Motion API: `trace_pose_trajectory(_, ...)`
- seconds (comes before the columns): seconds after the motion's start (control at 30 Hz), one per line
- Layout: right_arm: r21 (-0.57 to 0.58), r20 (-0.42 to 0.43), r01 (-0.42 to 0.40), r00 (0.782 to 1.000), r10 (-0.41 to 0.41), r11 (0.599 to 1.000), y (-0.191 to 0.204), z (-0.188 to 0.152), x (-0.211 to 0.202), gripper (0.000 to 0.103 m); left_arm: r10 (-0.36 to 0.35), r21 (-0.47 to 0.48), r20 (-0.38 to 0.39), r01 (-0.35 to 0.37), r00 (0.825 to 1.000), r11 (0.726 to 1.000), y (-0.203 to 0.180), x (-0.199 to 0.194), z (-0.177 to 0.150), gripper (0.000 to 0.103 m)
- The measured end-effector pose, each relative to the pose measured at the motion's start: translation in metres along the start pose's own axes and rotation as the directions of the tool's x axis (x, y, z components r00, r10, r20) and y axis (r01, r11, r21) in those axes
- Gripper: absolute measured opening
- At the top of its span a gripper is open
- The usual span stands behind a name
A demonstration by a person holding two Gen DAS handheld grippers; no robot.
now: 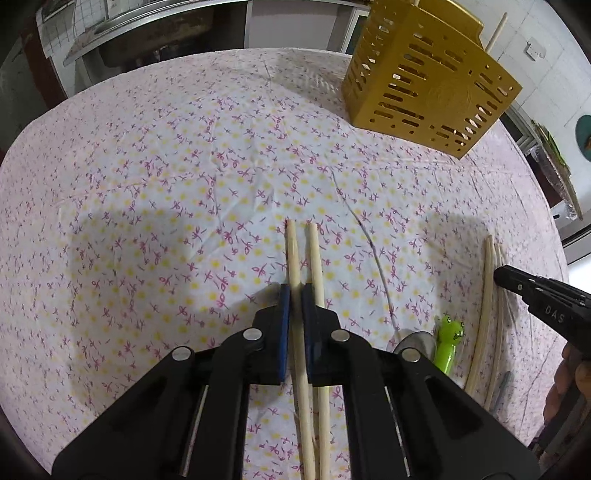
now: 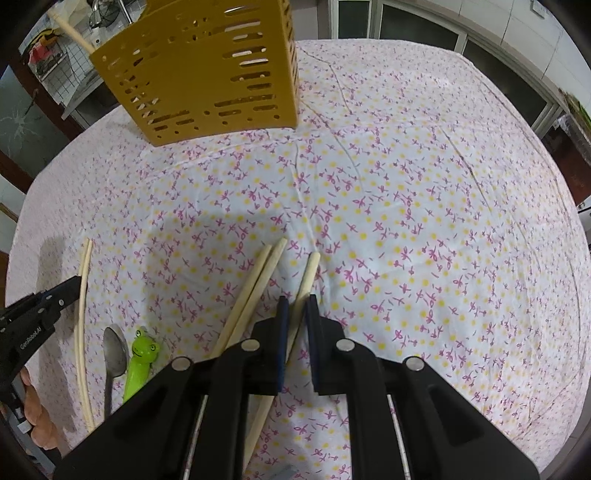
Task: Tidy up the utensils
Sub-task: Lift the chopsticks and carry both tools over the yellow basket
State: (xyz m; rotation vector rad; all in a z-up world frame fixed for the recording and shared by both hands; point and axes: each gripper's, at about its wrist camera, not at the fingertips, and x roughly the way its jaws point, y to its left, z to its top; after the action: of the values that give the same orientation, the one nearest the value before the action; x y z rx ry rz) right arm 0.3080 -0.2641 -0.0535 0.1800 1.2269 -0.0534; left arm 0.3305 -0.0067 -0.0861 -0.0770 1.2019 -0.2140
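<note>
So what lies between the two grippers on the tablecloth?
In the right wrist view: a metal spoon and a green frog-shaped utensil, plus loose wooden chopsticks.

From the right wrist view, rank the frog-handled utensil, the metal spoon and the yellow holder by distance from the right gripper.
1. Frog-handled utensil, just left of the right gripper.
2. Metal spoon, left beside the frog.
3. Yellow holder, far across the table, upper left.

I see white cotton tablecloth with pink sprigs and yellow dots, creased in long lines, covering whole table. Past far edge: steel counter or sink, blurred. White wall socket on tiled wall. Glazed window frames beyond table. Wire rack with red and yellow items, unclear.
</note>
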Motion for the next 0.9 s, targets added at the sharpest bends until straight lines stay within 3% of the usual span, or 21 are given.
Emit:
trace_pose_trajectory(0.23,0.015,0.114,-0.049,0.992,0.047,0.999,-0.01,0.004,-0.034,0.009,-0.048,-0.02,0.071,0.05,0.996,0.999,0.01,-0.029,-0.005,0.004)
trace_pose_trajectory(0.33,-0.006,0.202,-0.069,0.977,0.069,0.998,-0.012,0.004,-0.058,0.008,-0.056,-0.007,0.134,0.058,0.989,0.998,0.007,-0.05,-0.005,0.004)
trace_pose_trajectory(0.4,-0.027,0.257,-0.069,0.964,0.074,0.997,-0.009,0.004,-0.073,0.008,-0.055,0.009,0.192,0.055,0.98,0.998,0.002,-0.065,-0.008,0.004)
trace_pose_trajectory(0.6,-0.058,0.388,-0.057,0.918,0.075,0.997,-0.009,0.0,-0.098,0.007,-0.055,0.043,0.363,0.042,0.93,0.998,-0.014,-0.109,-0.008,0.004)
trace_pose_trajectory(0.9,-0.074,0.54,-0.094,0.833,0.12,0.993,-0.026,-0.001,-0.127,0.006,-0.061,0.072,0.449,0.032,0.891,0.997,-0.029,-0.141,-0.005,0.004)
